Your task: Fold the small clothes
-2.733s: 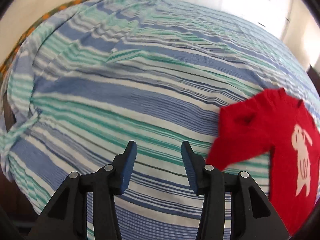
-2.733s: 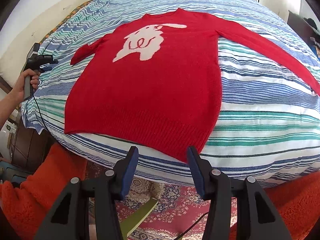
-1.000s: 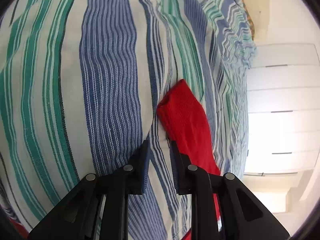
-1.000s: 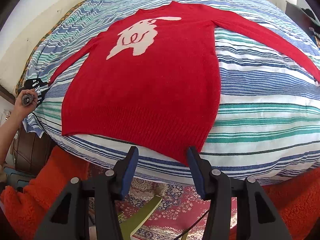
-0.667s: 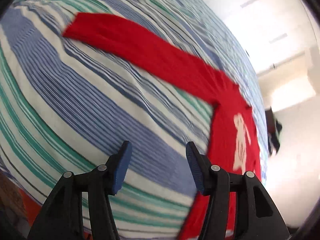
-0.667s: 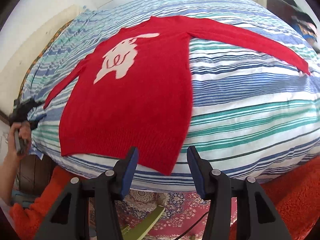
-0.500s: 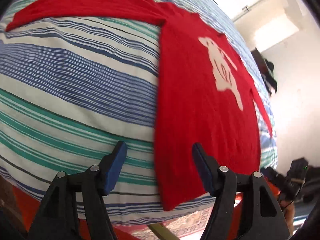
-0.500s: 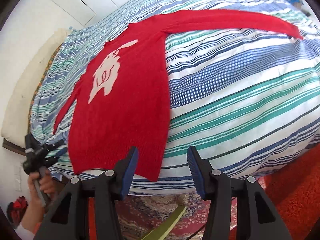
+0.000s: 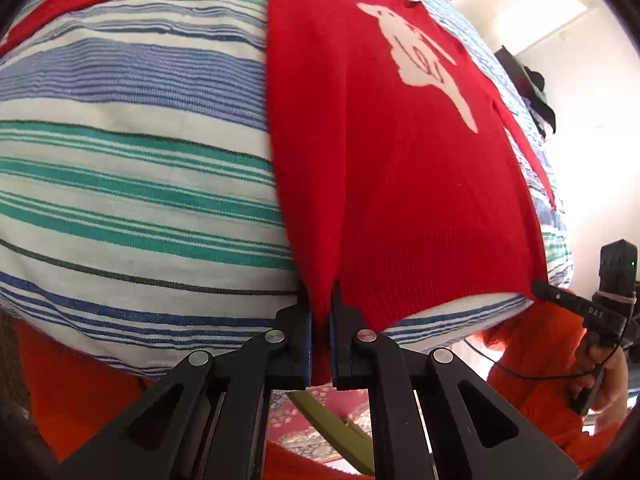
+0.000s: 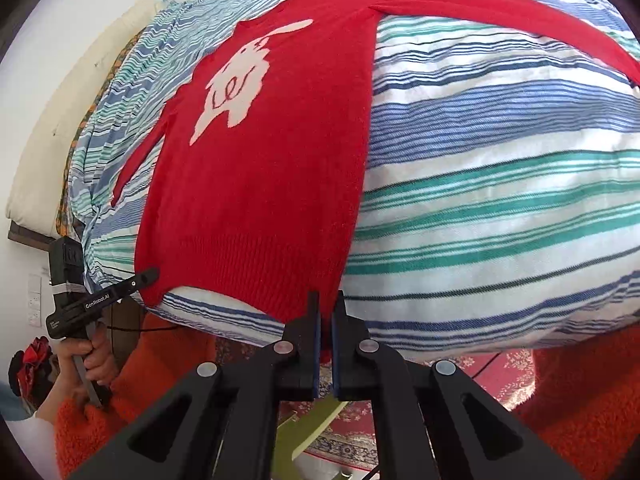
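Observation:
A red sweater (image 9: 392, 152) with a white rabbit motif lies flat, front up, on the striped bedspread (image 9: 132, 148), sleeves spread out. My left gripper (image 9: 320, 320) is shut on the sweater's left hem corner at the near bed edge. My right gripper (image 10: 326, 320) is shut on the right hem corner of the sweater (image 10: 264, 160). Each gripper shows in the other's view, the right one (image 9: 540, 290) and the left one (image 10: 150, 274), at the opposite hem corner.
The bedspread (image 10: 500, 184) hangs over the near bed edge. A red patterned rug (image 10: 500, 376) and a yellow-green strip (image 9: 332, 424) lie on the floor below. A cream headboard (image 10: 52, 128) and white wall stand at the left. A dark object (image 9: 532, 88) sits beyond the bed.
Both grippers moved in to the sweater's hem at the near bed edge and closed on its two bottom corners. Before, both were open and empty.

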